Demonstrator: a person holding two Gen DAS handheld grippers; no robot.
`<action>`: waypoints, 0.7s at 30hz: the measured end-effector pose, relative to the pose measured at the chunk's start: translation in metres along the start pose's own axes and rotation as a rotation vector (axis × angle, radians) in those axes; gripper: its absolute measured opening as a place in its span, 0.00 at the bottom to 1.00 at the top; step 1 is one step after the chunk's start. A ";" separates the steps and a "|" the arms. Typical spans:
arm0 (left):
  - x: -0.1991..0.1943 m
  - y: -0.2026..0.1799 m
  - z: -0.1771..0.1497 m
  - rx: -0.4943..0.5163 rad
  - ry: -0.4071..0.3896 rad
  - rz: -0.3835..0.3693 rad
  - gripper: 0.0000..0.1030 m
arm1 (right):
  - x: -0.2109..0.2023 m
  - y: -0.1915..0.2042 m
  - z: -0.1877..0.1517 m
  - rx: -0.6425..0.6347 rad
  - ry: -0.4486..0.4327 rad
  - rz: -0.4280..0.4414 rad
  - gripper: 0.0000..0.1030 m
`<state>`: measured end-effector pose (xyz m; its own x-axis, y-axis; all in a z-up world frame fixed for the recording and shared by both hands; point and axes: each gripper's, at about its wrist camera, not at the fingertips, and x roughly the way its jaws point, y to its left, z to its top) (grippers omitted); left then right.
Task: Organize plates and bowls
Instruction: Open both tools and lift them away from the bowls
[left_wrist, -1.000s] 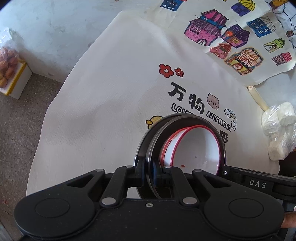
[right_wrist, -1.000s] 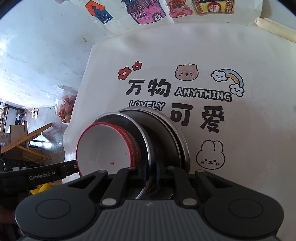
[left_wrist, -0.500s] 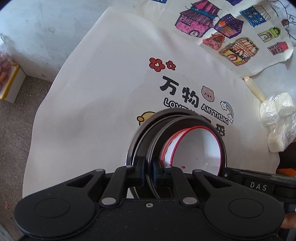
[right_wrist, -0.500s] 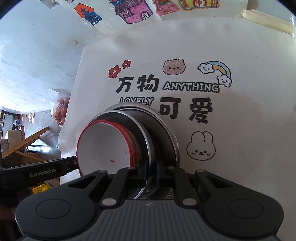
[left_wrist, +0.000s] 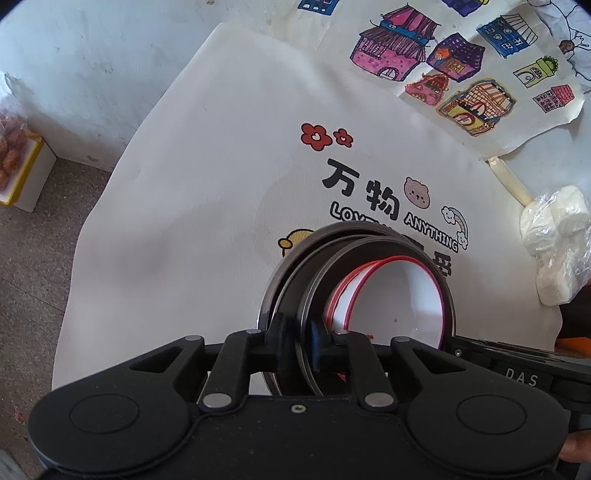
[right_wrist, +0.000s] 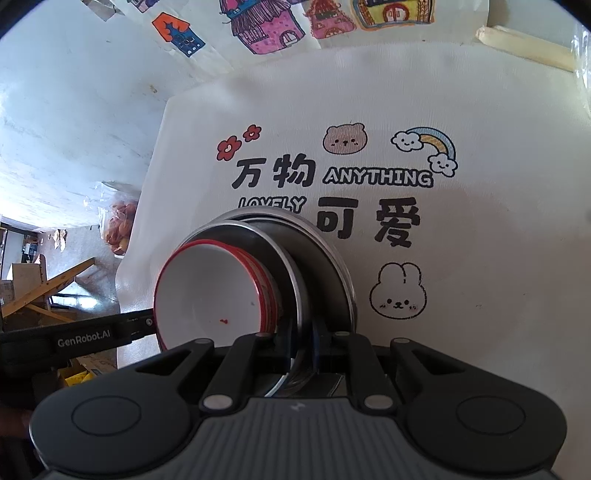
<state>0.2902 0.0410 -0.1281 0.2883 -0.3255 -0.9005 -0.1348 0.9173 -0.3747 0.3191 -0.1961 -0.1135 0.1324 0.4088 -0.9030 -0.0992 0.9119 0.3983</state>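
left tongs (left_wrist: 298, 341): jaws opening, inner metal plate's rim between the pads; a thin gap shows on one side, the other looks in contact
right tongs (right_wrist: 300, 341): clenched on the opposite rim of the same stack
stack: white red-rimmed bowls (left_wrist: 391, 295) nested in an inner metal plate (left_wrist: 369, 245), that inside an outer metal plate (left_wrist: 325, 232); sits right at both tongs' tips, between the two
bowl detail: small red speck on the inner wall (right_wrist: 223, 321)
table (left_wrist: 184, 221): cream cloth with cartoon print, directly beyond and under the stack
bunny print (right_wrist: 398, 291): just right of the stack, seen from the right tongs
wrapped white lump (left_wrist: 554, 240): well right of the left tongs
house drawings (left_wrist: 461, 66): far, past the cloth
fruit box (left_wrist: 18, 166): on the floor, far left
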 end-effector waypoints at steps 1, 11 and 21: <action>-0.001 -0.001 0.000 0.003 -0.003 0.005 0.16 | -0.001 0.001 0.000 -0.001 -0.004 -0.002 0.13; -0.022 -0.003 -0.006 0.040 -0.099 0.095 0.57 | -0.016 -0.002 -0.012 -0.003 -0.072 -0.020 0.32; -0.069 -0.016 -0.038 0.131 -0.258 0.076 0.86 | -0.057 0.006 -0.058 -0.025 -0.253 -0.015 0.56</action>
<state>0.2362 0.0401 -0.0687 0.5159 -0.2011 -0.8327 -0.0469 0.9640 -0.2618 0.2539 -0.2157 -0.0692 0.3768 0.3946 -0.8381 -0.1190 0.9179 0.3786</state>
